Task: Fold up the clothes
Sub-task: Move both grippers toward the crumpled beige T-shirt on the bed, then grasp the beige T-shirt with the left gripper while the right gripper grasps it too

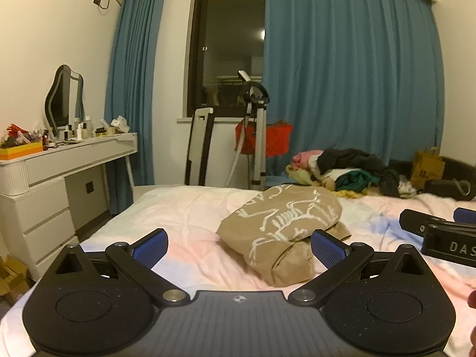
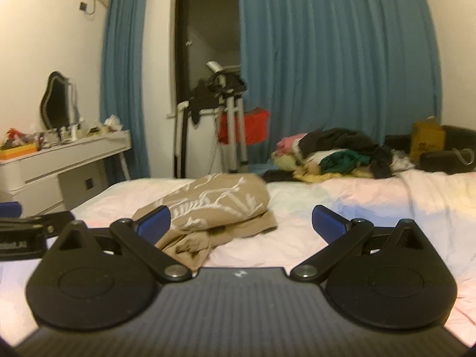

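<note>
A tan garment with a white skeleton print (image 1: 282, 226) lies folded into a bundle on the pale bed sheet (image 1: 184, 208). My left gripper (image 1: 239, 247) is open and empty, just in front of the bundle's near edge. The same garment (image 2: 214, 208) shows in the right wrist view, left of centre. My right gripper (image 2: 241, 223) is open and empty, its left fingertip close to the garment's near side. The right gripper's body also shows in the left wrist view (image 1: 440, 235), and the left gripper's at the left edge of the right wrist view (image 2: 26, 232).
A heap of mixed clothes (image 1: 342, 169) lies at the far side of the bed, next to a yellow paper bag (image 1: 427, 165) and a black bag (image 1: 449, 187). A white dressing table (image 1: 59, 160) stands to the left. A tripod (image 1: 257, 136) stands before blue curtains (image 1: 357, 74).
</note>
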### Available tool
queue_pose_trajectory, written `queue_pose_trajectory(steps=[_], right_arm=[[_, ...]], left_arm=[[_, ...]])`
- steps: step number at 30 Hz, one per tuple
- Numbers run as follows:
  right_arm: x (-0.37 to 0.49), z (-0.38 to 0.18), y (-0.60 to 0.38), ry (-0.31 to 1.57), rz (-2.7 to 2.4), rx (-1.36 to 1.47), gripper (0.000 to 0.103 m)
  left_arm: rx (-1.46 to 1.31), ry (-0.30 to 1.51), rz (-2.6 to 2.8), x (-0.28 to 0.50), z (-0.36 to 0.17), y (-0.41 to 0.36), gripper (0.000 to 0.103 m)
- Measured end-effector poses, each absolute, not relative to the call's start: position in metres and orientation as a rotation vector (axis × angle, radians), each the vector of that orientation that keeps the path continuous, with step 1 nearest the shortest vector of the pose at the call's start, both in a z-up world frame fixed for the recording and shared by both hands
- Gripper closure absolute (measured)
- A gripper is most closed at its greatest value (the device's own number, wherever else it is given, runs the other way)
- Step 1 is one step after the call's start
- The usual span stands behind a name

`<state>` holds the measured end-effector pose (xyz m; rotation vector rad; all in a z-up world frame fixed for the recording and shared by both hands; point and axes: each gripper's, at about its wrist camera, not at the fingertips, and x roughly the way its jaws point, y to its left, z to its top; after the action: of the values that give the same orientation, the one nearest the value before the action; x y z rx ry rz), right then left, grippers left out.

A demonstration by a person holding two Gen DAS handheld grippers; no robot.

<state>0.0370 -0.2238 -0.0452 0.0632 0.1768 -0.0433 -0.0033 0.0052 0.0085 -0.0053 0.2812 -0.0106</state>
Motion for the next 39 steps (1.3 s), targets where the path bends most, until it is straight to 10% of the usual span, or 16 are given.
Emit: queue_pose_trajectory(steps=[26,39], right_arm=[[0.039,0.1,-0.244,0.019,0.006,0.324,0.0],[0.089,-0.011,-0.288,0.224,-0.089,0.332,0.0]], left_arm=[[-0.154,0.304,-0.022,-0.005,0.081,0.011,0.0],[-0.229,0.621,-0.127,0.102,-0.02,-0.006,0.002]])
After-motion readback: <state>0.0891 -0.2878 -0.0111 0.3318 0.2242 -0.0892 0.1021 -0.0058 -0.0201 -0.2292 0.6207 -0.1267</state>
